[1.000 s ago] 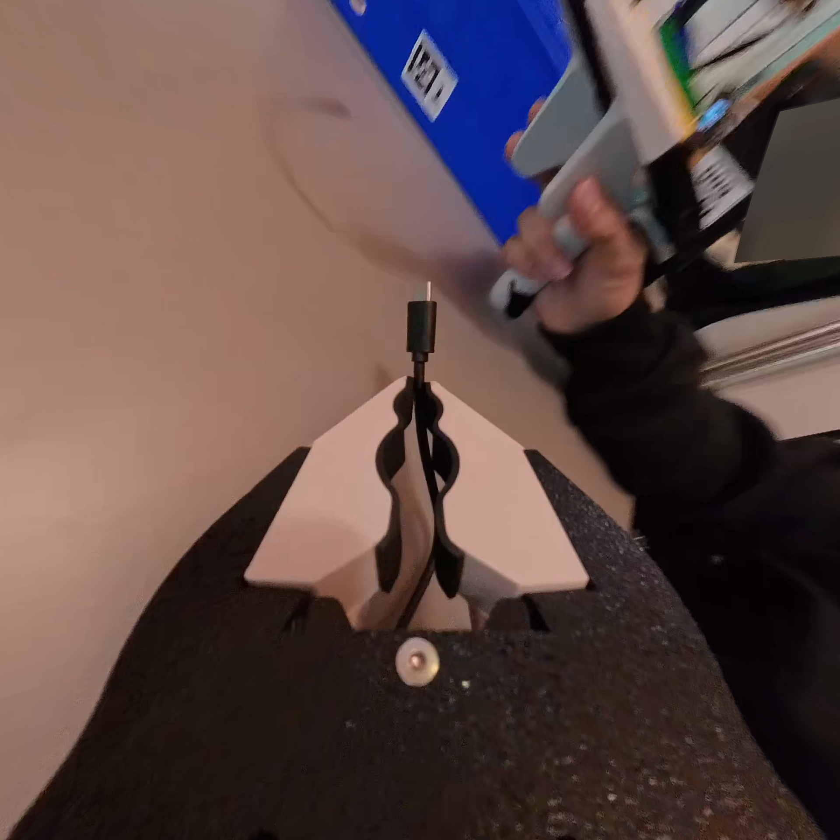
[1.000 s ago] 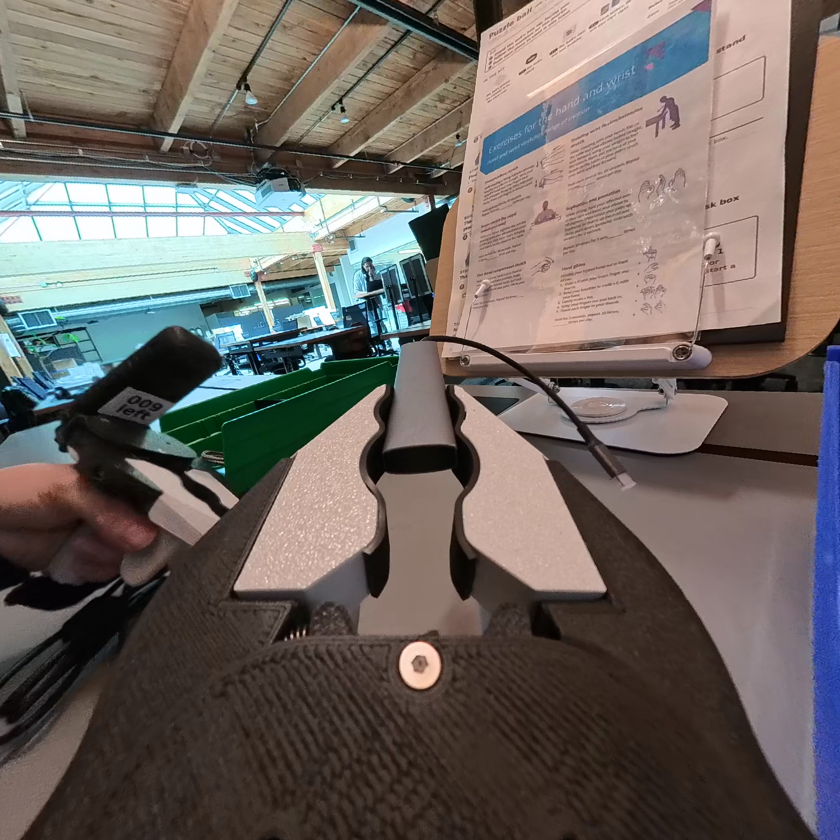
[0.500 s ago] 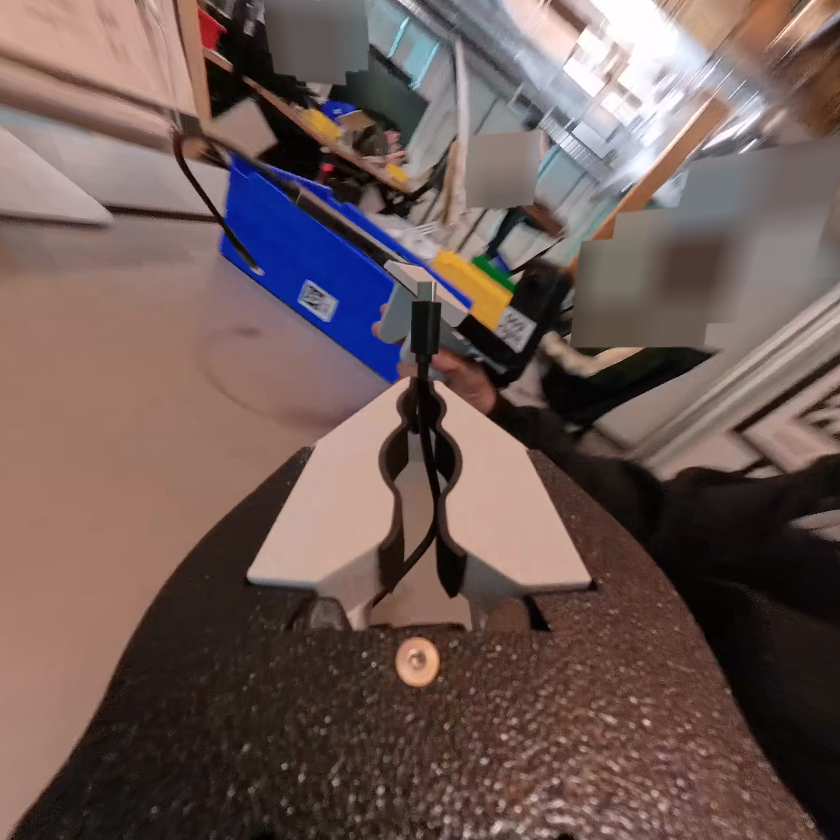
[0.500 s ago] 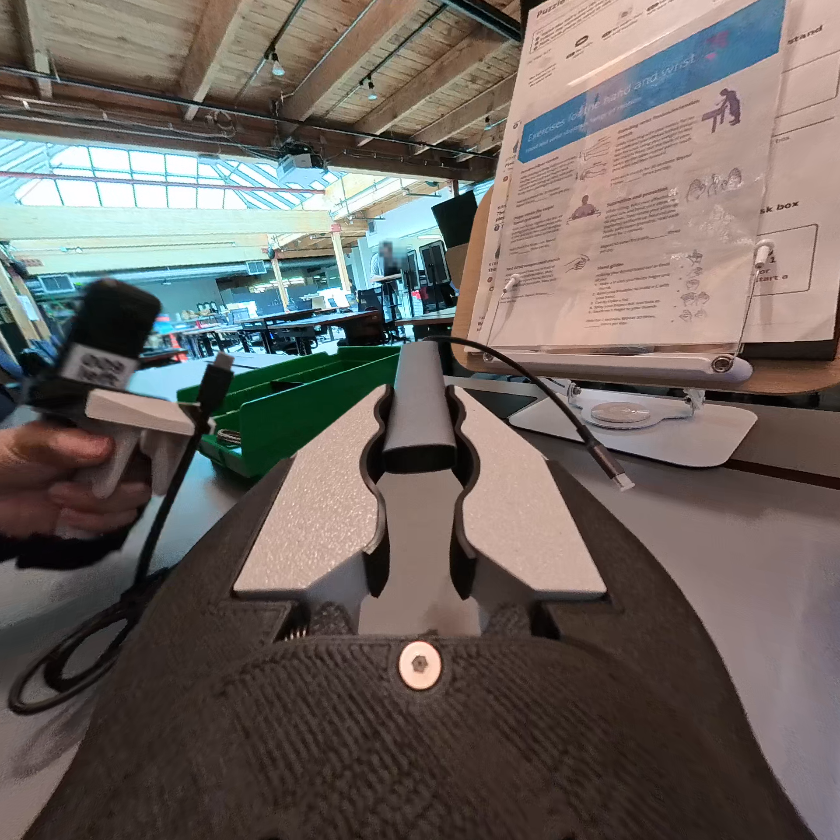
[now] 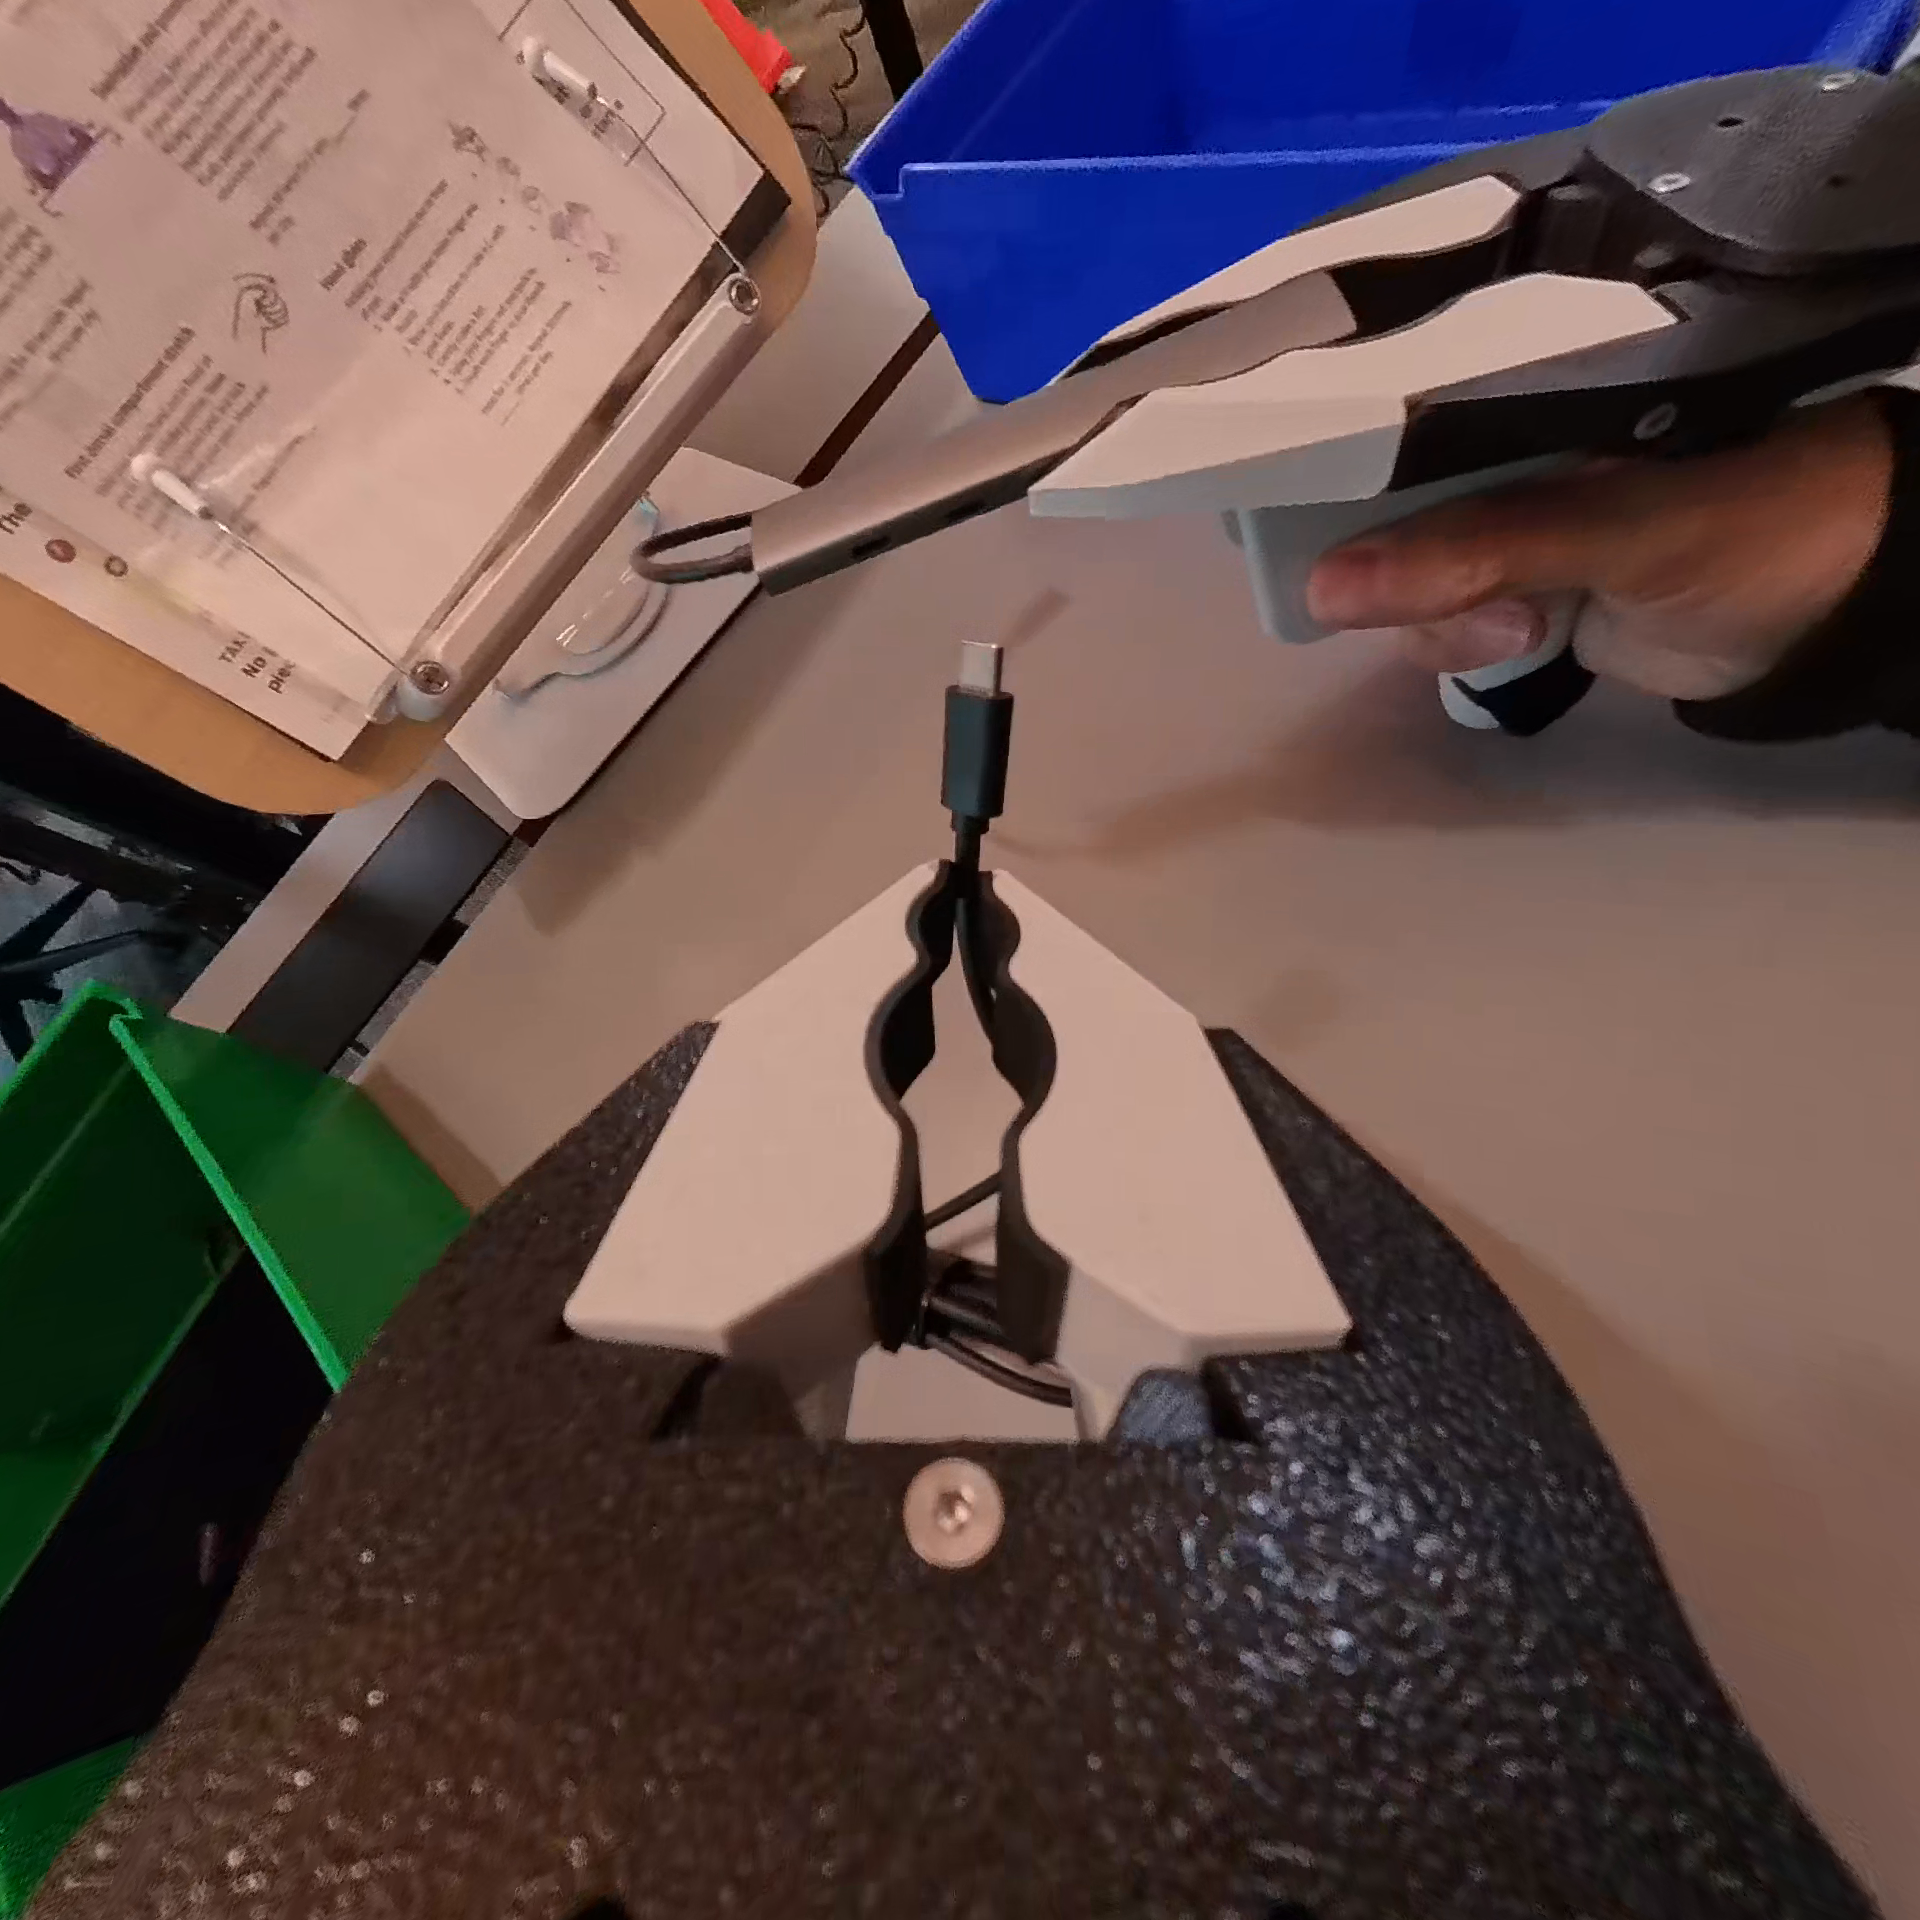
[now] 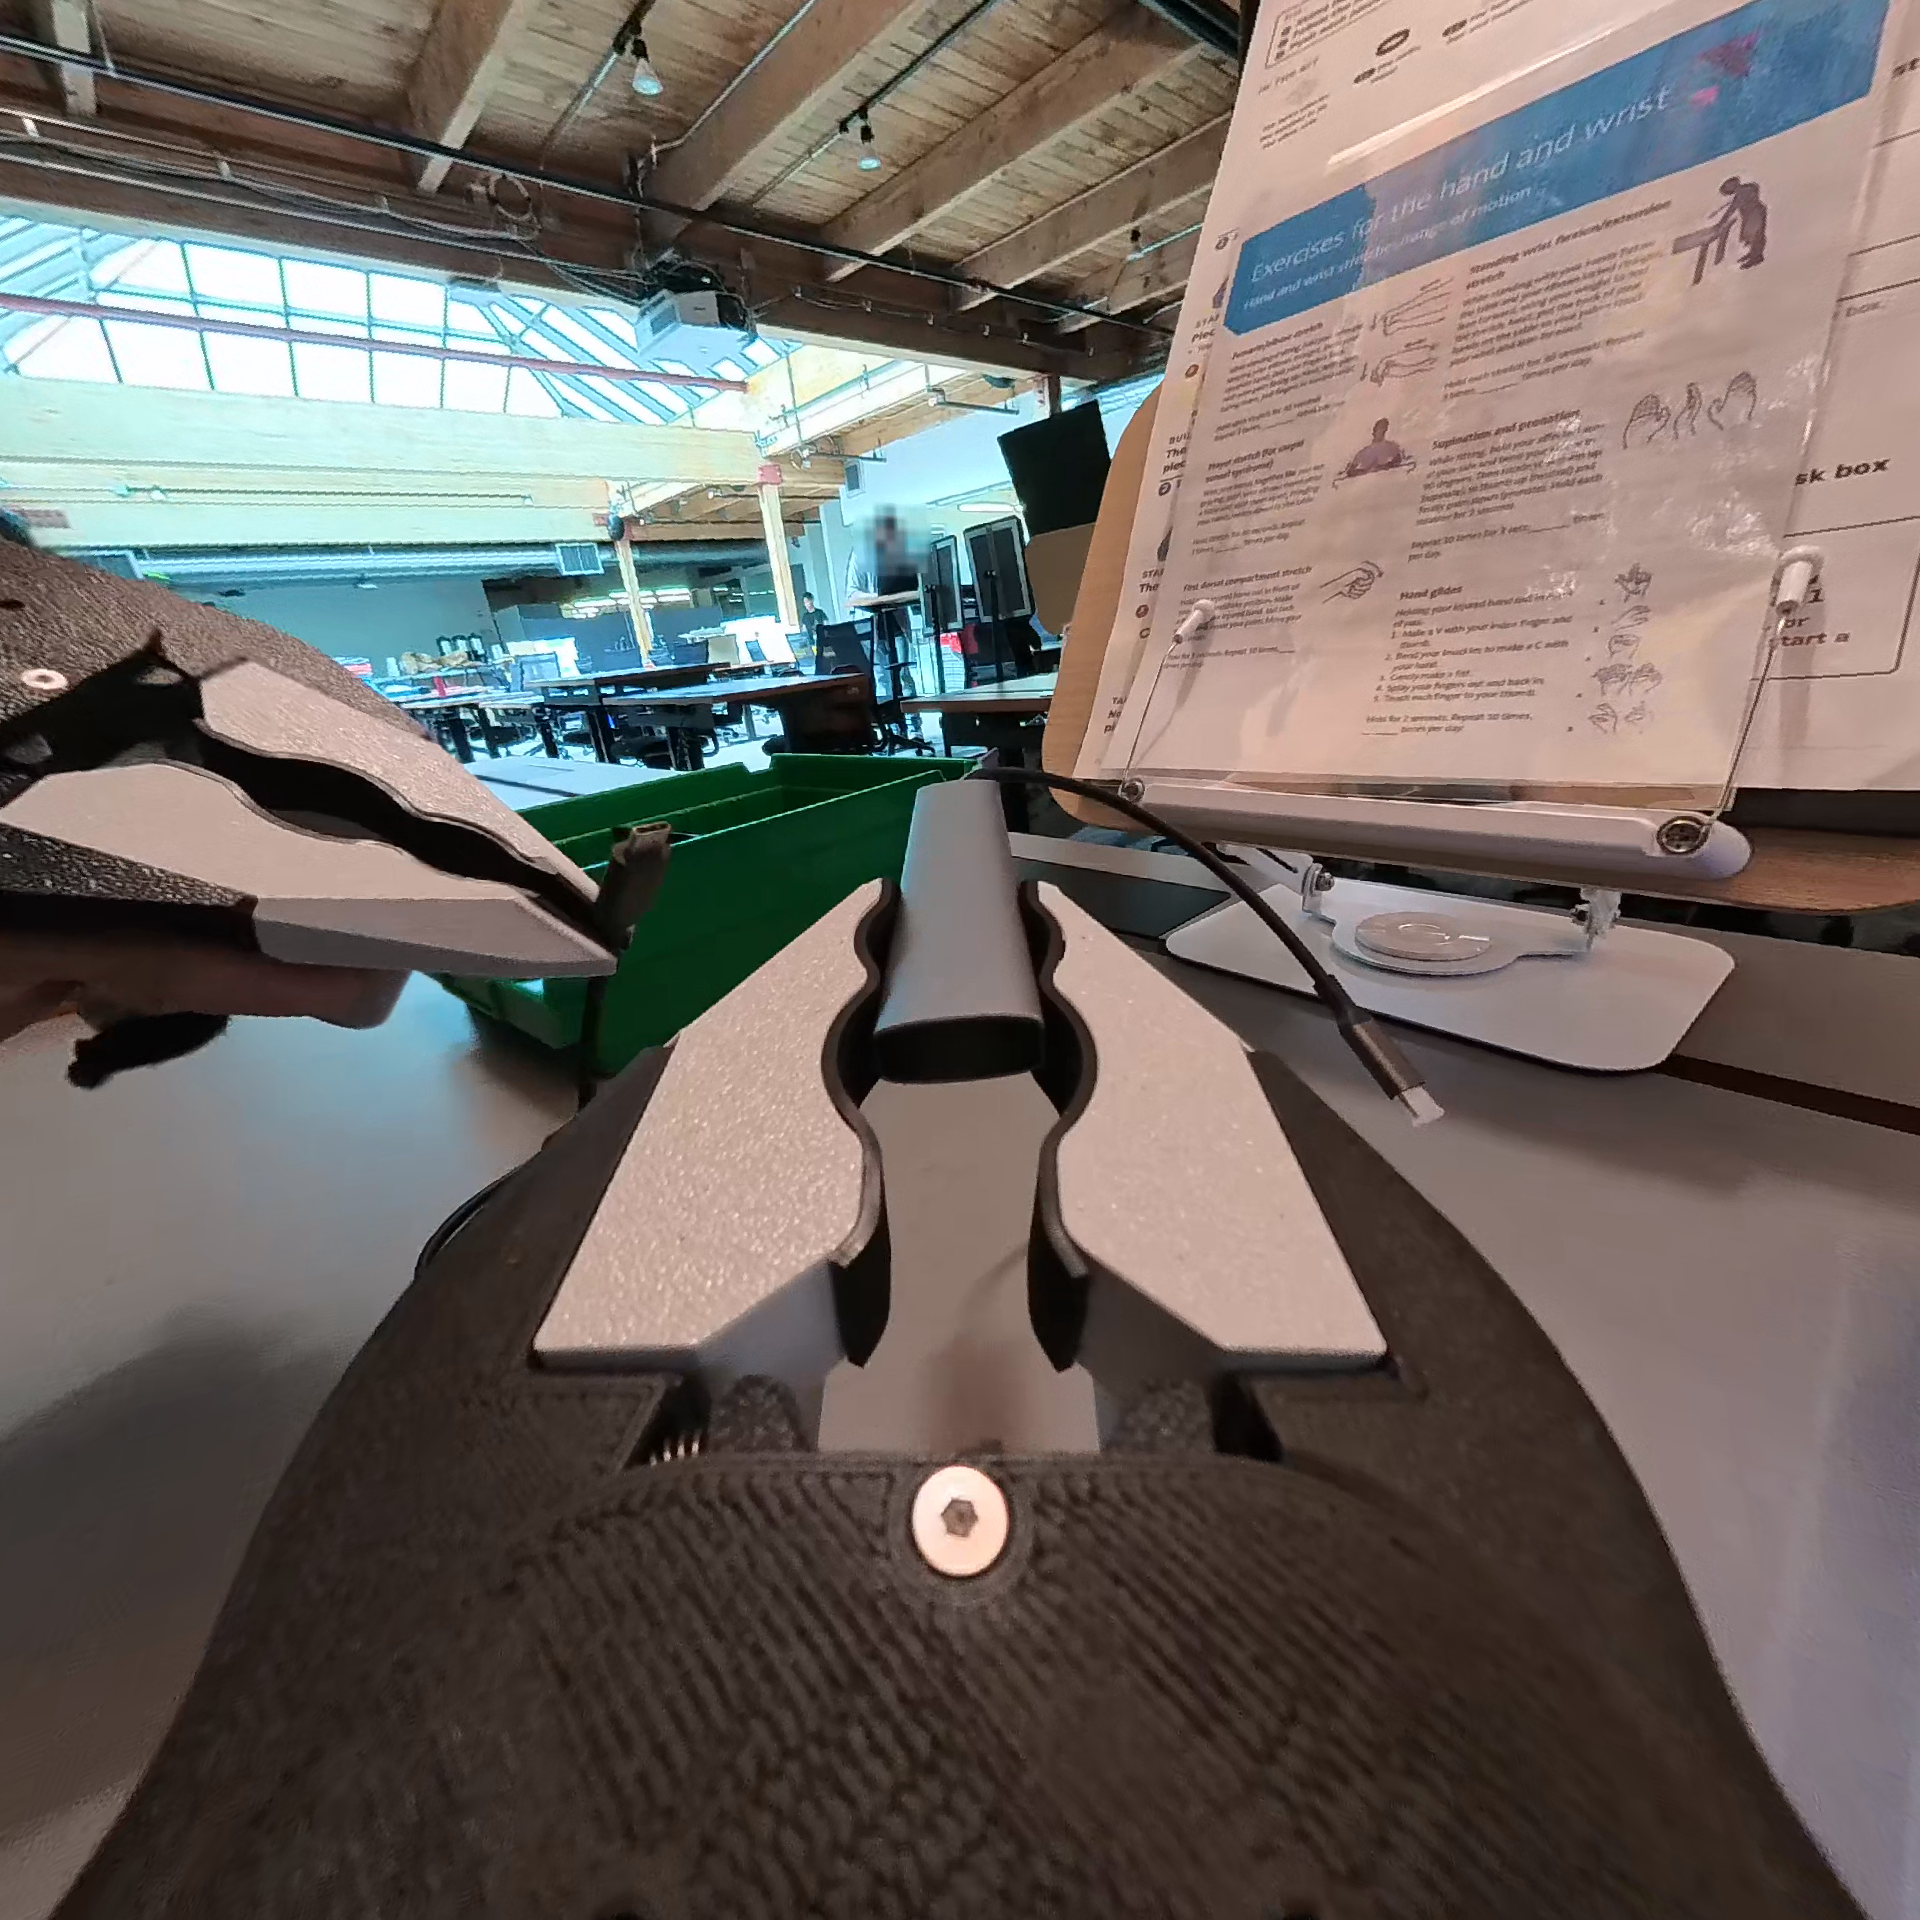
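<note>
Left hand-held gripper point(image 5: 966, 904) pinches black cable point(image 5: 977, 748) — right hand-held gripper point(image 6: 961, 935) clamps grey hub point(image 6: 961, 925).

Grey tabletop point(image 5: 1455, 1039) underneath, bare in middle. Document stand point(image 6: 1455, 821) at table's far edge: white base plate, wooden backboard, printed sheets point(image 6: 1496, 436) behind clear cover, two wire page clips. Green bin point(image 6: 748, 831) beside stand, open top, inner dividers visible. Blue bin point(image 5: 1091, 177) on stand's other side, open. Background: wooden beam ceiling point(image 6: 727, 135), skylights, rows of dark desks point(image 6: 665, 696), blurred standing person far off.
</note>
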A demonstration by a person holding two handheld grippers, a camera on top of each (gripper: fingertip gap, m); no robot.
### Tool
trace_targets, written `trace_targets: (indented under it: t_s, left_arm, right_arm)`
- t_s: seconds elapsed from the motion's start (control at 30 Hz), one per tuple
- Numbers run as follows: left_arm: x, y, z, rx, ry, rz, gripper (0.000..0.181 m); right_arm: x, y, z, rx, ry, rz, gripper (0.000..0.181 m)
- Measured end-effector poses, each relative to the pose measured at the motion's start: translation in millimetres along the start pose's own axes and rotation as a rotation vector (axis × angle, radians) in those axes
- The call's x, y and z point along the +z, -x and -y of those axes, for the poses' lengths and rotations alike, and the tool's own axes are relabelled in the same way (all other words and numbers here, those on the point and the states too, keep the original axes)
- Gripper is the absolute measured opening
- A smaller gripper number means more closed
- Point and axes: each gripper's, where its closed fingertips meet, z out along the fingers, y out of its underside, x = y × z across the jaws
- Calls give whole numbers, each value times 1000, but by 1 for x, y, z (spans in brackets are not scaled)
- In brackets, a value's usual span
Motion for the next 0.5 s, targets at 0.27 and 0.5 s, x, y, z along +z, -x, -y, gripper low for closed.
trace_targets:
  t_s: [0.27, 0.5]
  left_arm:
    - [7, 12, -12, -86, 142, 36, 1]
    - [23, 6, -14, -74, 319, 62, 1]
  right_arm:
    - [1, 3, 1, -52, 0, -13, 22]
    - [3, 6, -4, -119, 25, -32, 22]
